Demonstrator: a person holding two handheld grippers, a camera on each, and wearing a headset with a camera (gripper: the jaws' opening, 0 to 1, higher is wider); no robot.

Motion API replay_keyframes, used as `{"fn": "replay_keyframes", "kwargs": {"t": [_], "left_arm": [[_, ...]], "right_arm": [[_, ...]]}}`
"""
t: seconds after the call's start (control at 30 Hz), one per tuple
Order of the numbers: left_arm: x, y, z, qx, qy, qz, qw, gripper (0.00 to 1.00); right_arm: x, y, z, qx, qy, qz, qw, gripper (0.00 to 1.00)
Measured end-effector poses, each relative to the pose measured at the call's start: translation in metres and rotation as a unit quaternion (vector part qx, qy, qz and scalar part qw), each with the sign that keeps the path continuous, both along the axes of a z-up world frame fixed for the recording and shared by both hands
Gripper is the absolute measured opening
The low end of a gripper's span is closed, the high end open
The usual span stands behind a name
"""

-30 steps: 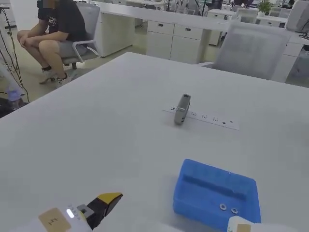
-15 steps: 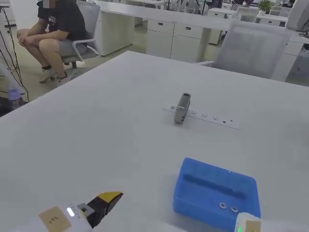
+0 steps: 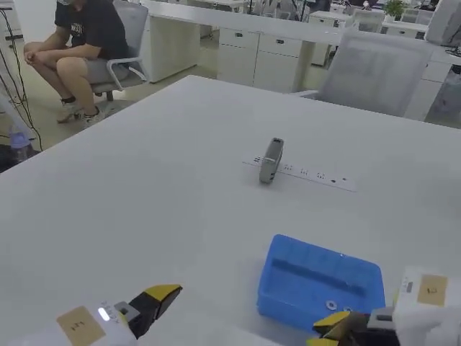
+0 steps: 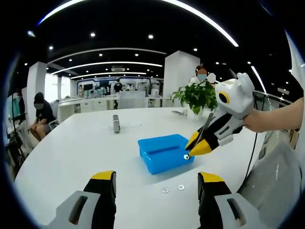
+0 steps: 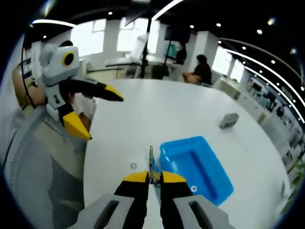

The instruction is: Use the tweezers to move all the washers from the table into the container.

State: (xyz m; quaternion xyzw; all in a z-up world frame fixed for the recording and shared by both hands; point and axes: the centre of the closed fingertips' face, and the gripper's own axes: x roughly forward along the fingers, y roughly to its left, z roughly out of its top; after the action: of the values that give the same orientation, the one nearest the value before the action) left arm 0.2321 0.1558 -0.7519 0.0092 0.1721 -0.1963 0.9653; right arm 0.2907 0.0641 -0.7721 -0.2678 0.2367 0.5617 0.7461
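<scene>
On smooth white table, boxy blue container, right tongs pinching thin tweezers

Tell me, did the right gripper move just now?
Yes. The right gripper, holding tweezers, has come up into the head view, toward the near edge of the blue box, which stayed put.

In the head view the bottom edge cuts off the left tool and the right tool, whose tip hides the container's near corner. In the right gripper view the tweezers show edge-on as a thin sliver. Their points look closed, but whether they pinch anything is too small to tell.
</scene>
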Motion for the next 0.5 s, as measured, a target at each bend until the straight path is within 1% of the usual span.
{"fn": "replay_keyframes", "kwargs": {"t": [0.1,0.13,0.2,0.23,0.27,0.3,0.37,0.43,0.5], "left_arm": [[0.0,0.0,0.0,0.0,0.0,0.0,1.0,0.7],[0.0,0.0,0.0,0.0,0.001,0.0,1.0,0.7],[0.0,0.0,0.0,0.0,0.0,0.001,1.0,0.7],[0.0,0.001,0.0,0.0,0.001,0.001,1.0,0.7],[0.0,0.001,-0.001,0.0,0.001,0.001,1.0,0.7],[0.0,0.001,0.0,0.0,0.001,0.001,1.0,0.7],[0.0,0.001,0.0,-0.001,0.001,0.002,1.0,0.7],[0.0,0.001,-0.001,-0.001,0.001,0.002,1.0,0.7],[0.0,0.001,-0.001,0.0,0.002,0.001,1.0,0.7]], "right_arm": [[0.012,-0.001,0.005,0.016,0.004,-0.018,0.9997,0.05],[0.018,-0.002,0.006,0.023,0.014,-0.031,0.9992,0.05],[0.029,-0.002,0.007,0.036,0.021,-0.049,0.9979,0.05],[0.034,-0.002,0.007,0.045,0.037,-0.064,0.9963,0.05],[0.036,-0.003,0.007,0.048,0.038,-0.066,0.996,0.05],[0.042,-0.003,0.006,0.055,0.043,-0.074,0.9949,0.05],[0.05,-0.004,0.003,0.06,0.058,-0.089,0.9925,0.05],[0.057,-0.004,0.002,0.064,0.065,-0.098,0.9909,0.05],[0.065,-0.004,-0.002,0.069,0.079,-0.109,0.9886,0.05]]}}
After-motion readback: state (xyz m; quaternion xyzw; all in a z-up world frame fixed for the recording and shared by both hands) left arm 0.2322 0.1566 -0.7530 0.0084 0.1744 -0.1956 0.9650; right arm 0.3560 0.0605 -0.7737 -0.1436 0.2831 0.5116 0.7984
